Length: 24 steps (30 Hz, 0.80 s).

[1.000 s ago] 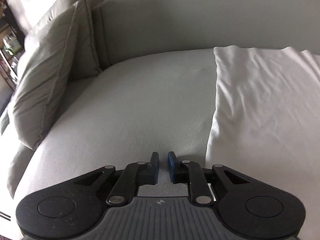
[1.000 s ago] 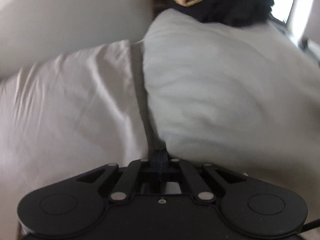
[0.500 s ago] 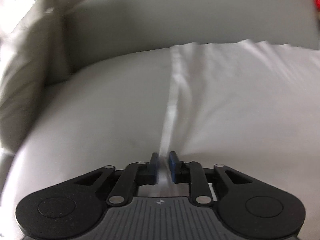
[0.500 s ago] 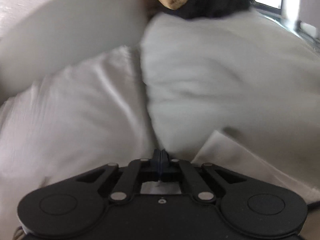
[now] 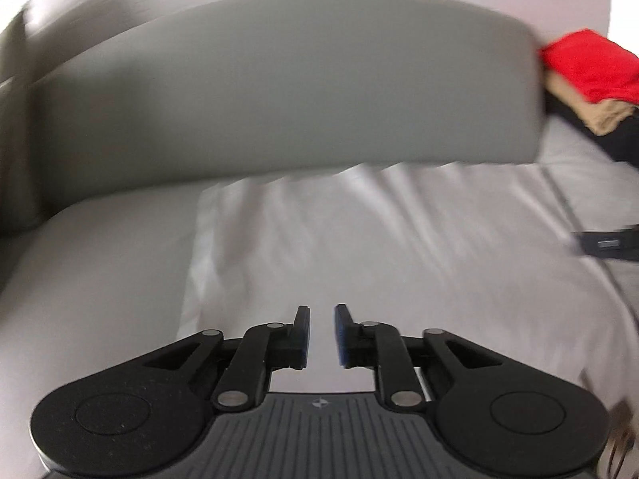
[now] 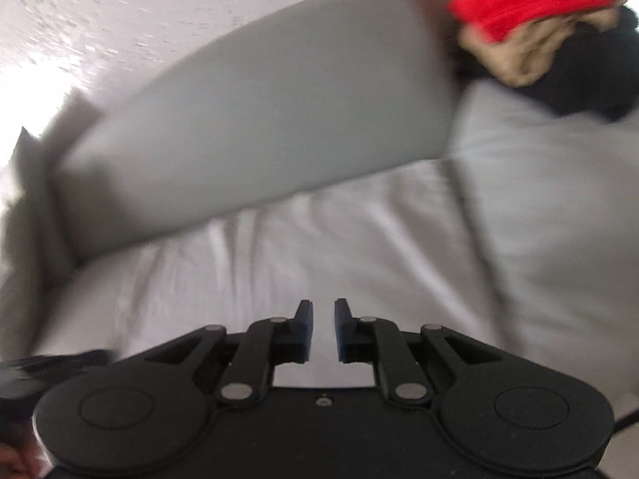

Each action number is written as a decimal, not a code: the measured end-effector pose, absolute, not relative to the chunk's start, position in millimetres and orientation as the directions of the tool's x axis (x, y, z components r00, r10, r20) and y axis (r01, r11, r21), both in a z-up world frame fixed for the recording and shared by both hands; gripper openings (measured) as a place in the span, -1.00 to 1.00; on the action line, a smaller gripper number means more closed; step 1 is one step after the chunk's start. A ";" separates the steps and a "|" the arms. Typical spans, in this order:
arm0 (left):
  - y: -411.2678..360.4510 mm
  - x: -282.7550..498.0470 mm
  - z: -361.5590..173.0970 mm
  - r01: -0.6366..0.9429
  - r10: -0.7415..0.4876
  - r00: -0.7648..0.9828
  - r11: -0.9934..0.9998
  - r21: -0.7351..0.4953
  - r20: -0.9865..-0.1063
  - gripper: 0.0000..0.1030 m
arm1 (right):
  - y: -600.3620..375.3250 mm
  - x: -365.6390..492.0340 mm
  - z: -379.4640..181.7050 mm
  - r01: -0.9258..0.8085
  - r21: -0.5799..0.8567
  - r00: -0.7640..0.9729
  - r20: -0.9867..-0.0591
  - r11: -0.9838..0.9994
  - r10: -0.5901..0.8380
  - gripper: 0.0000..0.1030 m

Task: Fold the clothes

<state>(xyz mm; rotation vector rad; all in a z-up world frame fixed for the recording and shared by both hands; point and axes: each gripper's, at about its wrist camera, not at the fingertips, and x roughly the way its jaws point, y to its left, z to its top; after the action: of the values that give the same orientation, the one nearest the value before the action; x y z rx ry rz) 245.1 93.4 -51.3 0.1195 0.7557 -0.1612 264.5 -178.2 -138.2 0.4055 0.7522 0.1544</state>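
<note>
Opening a little, both grippers now have nothing between their fingers. The left gripper (image 5: 319,333) shows a narrow gap, and so does the right gripper (image 6: 319,329), which was pinched shut a moment ago. That looks like a fold just let go, so this fold may be done. The white cloth (image 5: 379,247) lies flat on the grey sofa (image 5: 100,263), a bit wrinkled, with a straight left edge. Far right sits a pile of clothes (image 6: 531,16), red on top.
</note>
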 end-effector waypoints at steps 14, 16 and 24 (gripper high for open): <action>113.9 368.6 -110.8 -0.162 0.277 0.818 0.952 0.260 -0.505 -0.46 | -180.7 366.2 -189.9 0.083 0.304 0.833 -0.544 0.949 0.101 -1.00; 140.0 377.2 -111.5 -0.256 0.375 0.789 0.921 0.295 -0.486 -0.45 | -204.8 371.1 -189.6 0.162 0.309 0.845 -0.535 0.937 0.030 -1.00; 186.5 369.9 -108.9 -0.343 0.511 0.700 0.853 0.394 -0.499 -0.53 | -242.4 369.7 -189.1 0.349 0.191 0.796 -0.578 0.918 -0.182 -1.00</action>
<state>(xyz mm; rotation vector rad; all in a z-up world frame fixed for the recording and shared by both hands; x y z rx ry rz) 369.9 186.5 -108.9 0.2818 0.6358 0.4825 369.7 -242.4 -189.1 0.2969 0.5854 -0.2895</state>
